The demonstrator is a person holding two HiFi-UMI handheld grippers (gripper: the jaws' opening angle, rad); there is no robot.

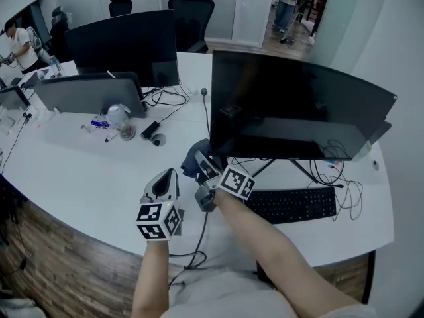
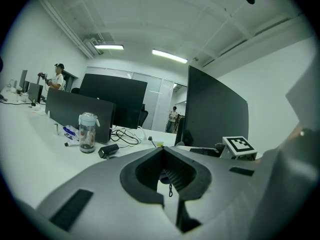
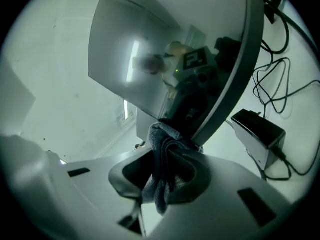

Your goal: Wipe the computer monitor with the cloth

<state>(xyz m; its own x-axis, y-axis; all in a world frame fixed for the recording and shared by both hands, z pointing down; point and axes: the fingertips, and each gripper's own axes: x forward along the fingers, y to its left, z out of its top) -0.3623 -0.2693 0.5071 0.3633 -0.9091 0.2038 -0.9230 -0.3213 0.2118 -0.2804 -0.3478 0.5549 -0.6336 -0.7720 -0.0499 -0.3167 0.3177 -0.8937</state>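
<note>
The big dark monitor [image 1: 298, 105] stands on the white desk [image 1: 79, 177], right of centre. My right gripper [image 1: 201, 166] is at the monitor's lower left corner, shut on a bunched blue-grey cloth [image 1: 192, 156]. In the right gripper view the cloth [image 3: 167, 166] sticks out of the right gripper [image 3: 167, 151] and touches the bottom edge of the glossy screen [image 3: 150, 49]. My left gripper [image 1: 169, 176] hovers just left of it over the desk, shut with nothing in it. The left gripper view looks over the left gripper [image 2: 163, 153] at the monitor [image 2: 215, 114] edge-on.
A black keyboard [image 1: 291, 204] lies under the monitor, with tangled cables [image 1: 341, 177] to its right. A second monitor [image 1: 126, 45], a grey screen back [image 1: 89, 95], a jar [image 1: 118, 116] and a power adaptor [image 1: 150, 130] sit at the left. A black power brick [image 3: 260, 134] lies by the stand.
</note>
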